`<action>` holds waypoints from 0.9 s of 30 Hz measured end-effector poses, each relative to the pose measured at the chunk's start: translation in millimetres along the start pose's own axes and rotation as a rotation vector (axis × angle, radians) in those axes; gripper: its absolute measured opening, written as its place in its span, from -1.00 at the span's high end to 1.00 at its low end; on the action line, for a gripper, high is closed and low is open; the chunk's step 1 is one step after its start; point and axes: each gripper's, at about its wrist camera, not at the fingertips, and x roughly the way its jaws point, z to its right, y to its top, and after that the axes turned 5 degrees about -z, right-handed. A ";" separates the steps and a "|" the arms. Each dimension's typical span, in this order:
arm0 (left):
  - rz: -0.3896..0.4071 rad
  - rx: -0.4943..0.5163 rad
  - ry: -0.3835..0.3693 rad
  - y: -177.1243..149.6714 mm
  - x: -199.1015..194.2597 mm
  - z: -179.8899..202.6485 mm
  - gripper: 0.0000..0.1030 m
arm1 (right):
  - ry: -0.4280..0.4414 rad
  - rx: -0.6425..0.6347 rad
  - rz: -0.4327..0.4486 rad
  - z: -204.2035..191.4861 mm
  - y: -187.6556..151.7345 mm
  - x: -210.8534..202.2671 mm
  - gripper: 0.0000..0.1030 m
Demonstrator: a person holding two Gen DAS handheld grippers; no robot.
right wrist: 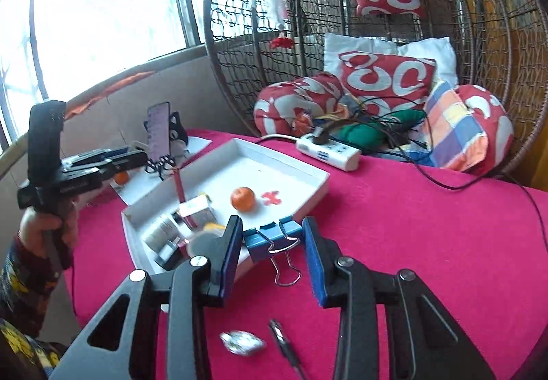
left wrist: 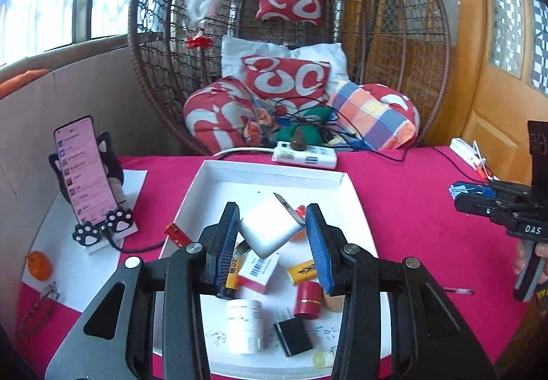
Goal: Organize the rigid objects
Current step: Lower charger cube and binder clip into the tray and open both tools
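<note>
Left gripper [left wrist: 272,232] clamped on a white charger block [left wrist: 270,229]; right gripper [right wrist: 272,243] clamped on a blue binder clip [right wrist: 272,238].

Left wrist view: the charger hangs tilted between the blue pads above the white tray [left wrist: 212,174], which holds a red cap [left wrist: 308,298], a black box [left wrist: 294,335], a white bottle [left wrist: 245,321] and a barcoded carton [left wrist: 258,268]. Right wrist view: the clip sits between the pads over the tray's near corner, possibly touching its rim; an orange [right wrist: 243,198] lies inside the tray, with tweezers [right wrist: 284,342] on the pink cloth [right wrist: 428,226].
</note>
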 end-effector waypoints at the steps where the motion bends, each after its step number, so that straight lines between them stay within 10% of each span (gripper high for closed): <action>1: -0.006 -0.013 0.011 -1.6 3.8 -4.0 0.23 | 0.006 -0.006 0.002 -9.7 3.6 6.9 0.31; 18: -0.090 -0.130 0.044 -33.1 40.6 -44.2 0.23 | 0.007 0.084 -0.091 -59.3 25.1 122.0 0.25; 22: -0.071 -0.138 0.067 -34.4 38.0 -44.9 -0.78 | -0.024 0.100 -0.053 -57.0 22.3 112.8 -0.91; 27: -0.052 -0.114 0.134 -32.6 32.2 -39.7 -0.99 | -0.038 0.112 -0.003 -52.8 21.5 91.3 -1.00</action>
